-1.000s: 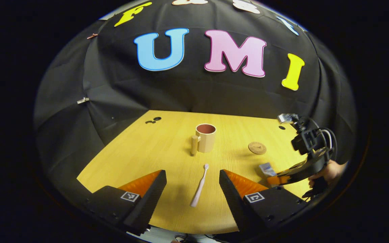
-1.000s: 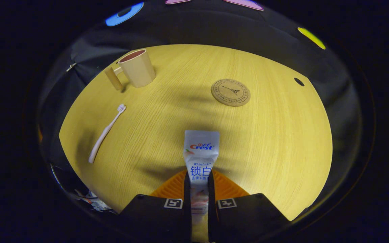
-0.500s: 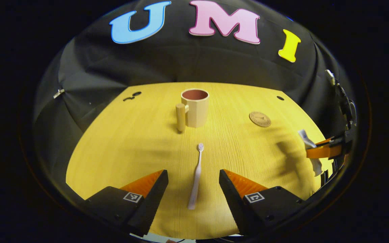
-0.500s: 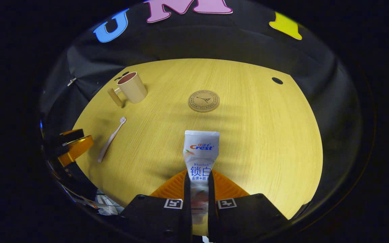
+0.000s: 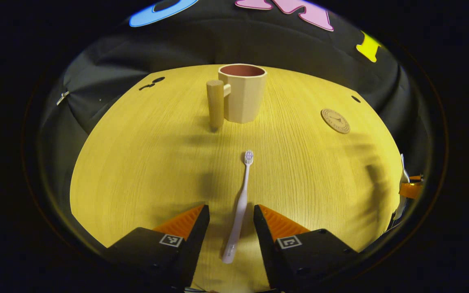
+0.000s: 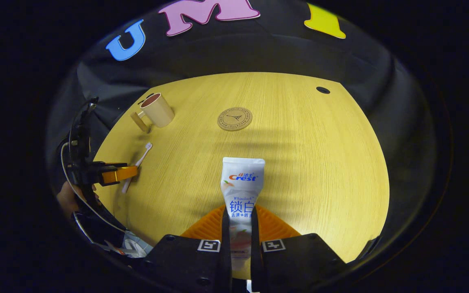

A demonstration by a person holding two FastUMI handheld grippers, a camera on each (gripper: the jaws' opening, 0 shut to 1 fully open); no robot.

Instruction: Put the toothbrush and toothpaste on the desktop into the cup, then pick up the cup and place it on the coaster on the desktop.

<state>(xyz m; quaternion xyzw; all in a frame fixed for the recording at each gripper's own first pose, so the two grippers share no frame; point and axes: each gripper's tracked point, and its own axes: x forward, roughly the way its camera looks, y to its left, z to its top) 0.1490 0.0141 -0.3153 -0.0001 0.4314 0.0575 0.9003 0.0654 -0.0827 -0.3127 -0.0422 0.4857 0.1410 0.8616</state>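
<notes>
In the left gripper view, the left gripper point(image 5: 229, 228) hangs low over the yellow wood-grain table point(image 5: 145, 162) with its jaws narrowly apart on either side of the toothbrush point(image 5: 239, 207). The handle end of the toothbrush lies flat on the table in the gap between the two fingers, and whether either finger touches it cannot be told. The brush head points away, toward the cup point(image 5: 242, 92). The cup stands upright farther back near the table's far edge, its thick handle point(image 5: 215, 104) turned to the left in this view. The round coaster point(image 5: 335, 121) lies flat to the right of the cup, well apart from it. At the right rim of this view a sliver of the right gripper point(image 5: 408, 188) shows.

In the right gripper view, the right gripper point(image 6: 240, 232) has its jaws clamped on the toothpaste point(image 6: 242, 189), both fingers pressing the tube's lower part, with the flat crimped end sticking forward above the table. Beyond it lies the coaster point(image 6: 235, 118), with the cup point(image 6: 157, 110) to its left. At the left edge a hand point(image 6: 68, 197) holds the left gripper point(image 6: 114, 174) at the toothbrush point(image 6: 137, 167)
</notes>
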